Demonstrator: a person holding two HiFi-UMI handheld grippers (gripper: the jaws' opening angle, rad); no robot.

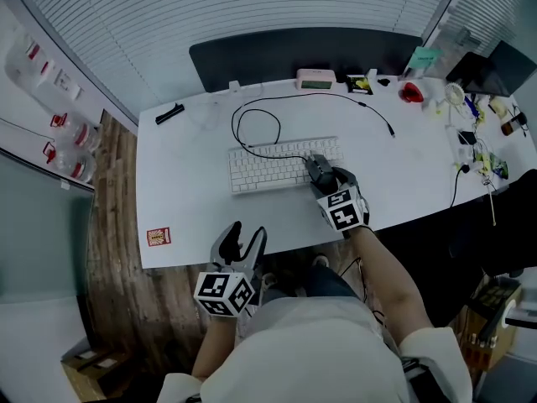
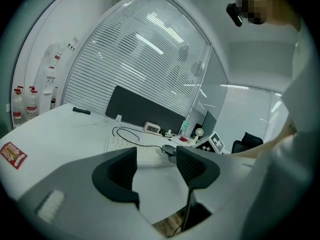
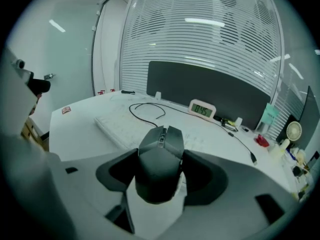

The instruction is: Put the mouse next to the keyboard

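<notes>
My right gripper [image 1: 325, 177] is shut on the black mouse [image 1: 318, 167], which hangs at the right end of the white keyboard [image 1: 268, 168]. In the right gripper view the mouse [image 3: 160, 159] fills the gap between both pads, its nose pointing away toward the keyboard [image 3: 117, 126]. I cannot tell whether it touches the table. My left gripper [image 1: 246, 235] is open and holds nothing, just off the front edge of the white table [image 1: 193, 217]. From the left gripper [image 2: 156, 166] view the keyboard [image 2: 145, 154] and the mouse [image 2: 170, 149] lie ahead.
A black cable [image 1: 260, 116] loops behind the keyboard. A small clock [image 1: 315, 79] stands against the dark partition [image 1: 294, 53]. A black marker [image 1: 169, 113] lies far left and a red sticker [image 1: 158, 236] near the front left corner. Clutter [image 1: 470, 116] crowds the right end.
</notes>
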